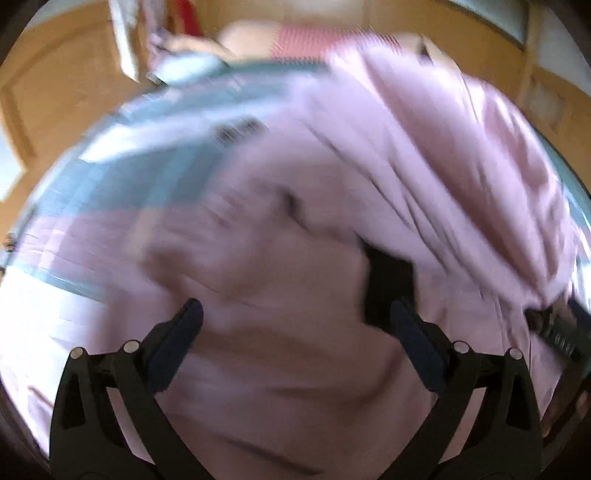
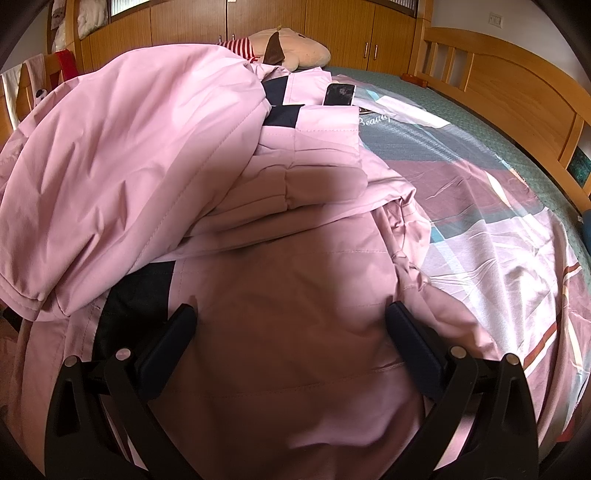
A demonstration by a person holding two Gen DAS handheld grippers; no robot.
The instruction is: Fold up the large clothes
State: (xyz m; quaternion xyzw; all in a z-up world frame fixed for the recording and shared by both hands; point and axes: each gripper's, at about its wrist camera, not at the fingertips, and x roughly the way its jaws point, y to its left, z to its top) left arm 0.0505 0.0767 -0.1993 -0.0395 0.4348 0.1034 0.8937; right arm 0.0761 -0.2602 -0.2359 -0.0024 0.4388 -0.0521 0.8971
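Note:
A large pink padded jacket (image 2: pixel 155 147) with dark navy panels lies bunched on the bed; it fills the blurred left wrist view (image 1: pixel 295 229) too. My right gripper (image 2: pixel 291 314) is open, its two dark fingers spread just above the jacket's pink back panel, one finger (image 2: pixel 173 332) beside a navy patch (image 2: pixel 136 295). My left gripper (image 1: pixel 295 314) is open over the pink fabric, with a navy patch (image 1: pixel 388 284) by its right finger. The right gripper's body shows at the right edge of the left wrist view (image 1: pixel 557 328).
The jacket lies on a patterned pink, grey and teal sheet (image 2: pixel 480 206) over a green mattress (image 2: pixel 461 99). A wooden headboard (image 2: pixel 517 85) runs along the right. A plush toy (image 2: pixel 295 48) and wooden wardrobes (image 2: pixel 332 26) stand behind. A dark phone-like object (image 2: pixel 340 94) rests on the jacket.

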